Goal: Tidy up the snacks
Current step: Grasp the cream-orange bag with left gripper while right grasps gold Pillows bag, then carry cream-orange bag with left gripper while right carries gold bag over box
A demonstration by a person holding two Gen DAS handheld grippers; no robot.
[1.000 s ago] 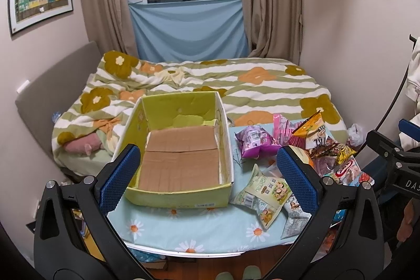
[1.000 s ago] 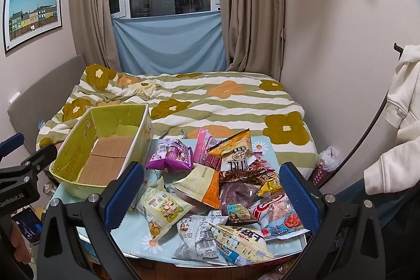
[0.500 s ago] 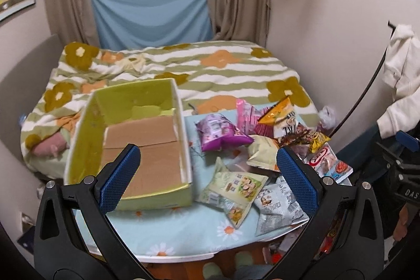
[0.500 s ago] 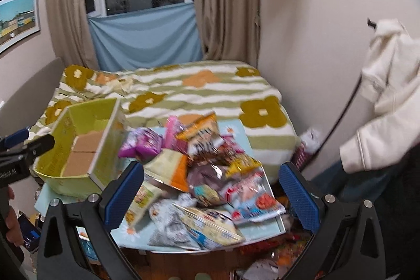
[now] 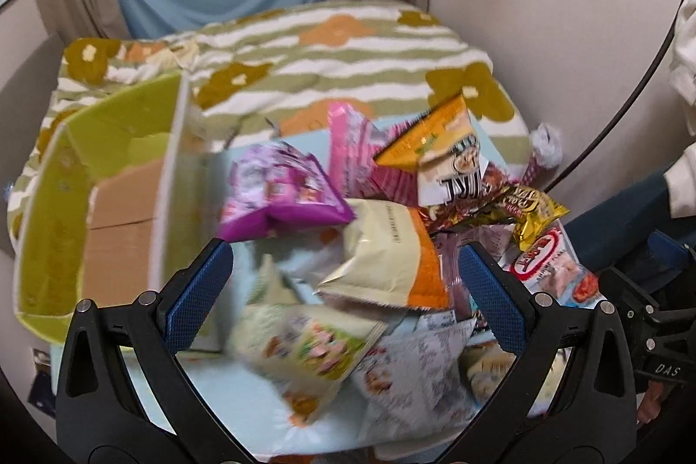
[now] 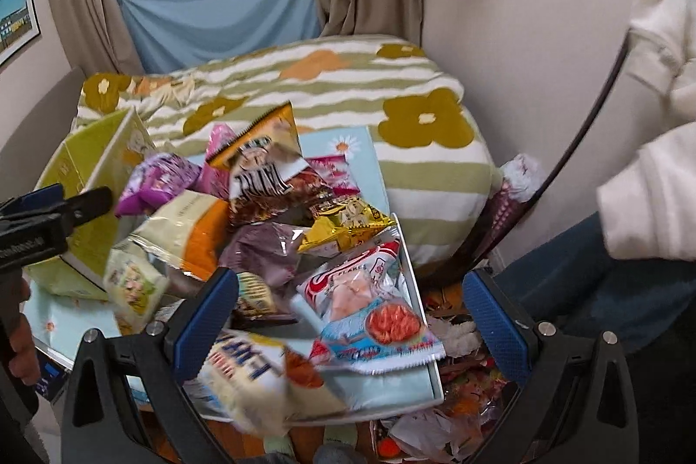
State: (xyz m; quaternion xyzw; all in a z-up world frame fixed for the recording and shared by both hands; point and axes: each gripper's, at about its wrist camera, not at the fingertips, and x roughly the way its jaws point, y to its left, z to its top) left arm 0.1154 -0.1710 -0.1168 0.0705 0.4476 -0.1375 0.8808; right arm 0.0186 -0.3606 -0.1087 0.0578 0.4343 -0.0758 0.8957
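Blue-padded jaws on both units were spread wide, nothing between them — our left gripper [image 5: 346, 294] hung over the cream-and-orange bag [image 5: 383, 255], our right gripper [image 6: 350, 316] over the shrimp-flake packet [image 6: 369, 312]. Snack pile sat loose on the daisy-print table [image 6: 348, 151], purple bag [image 5: 282, 198] nearest the green box [image 5: 108, 203] — box held only its cardboard floor. Left view was motion-blurred.
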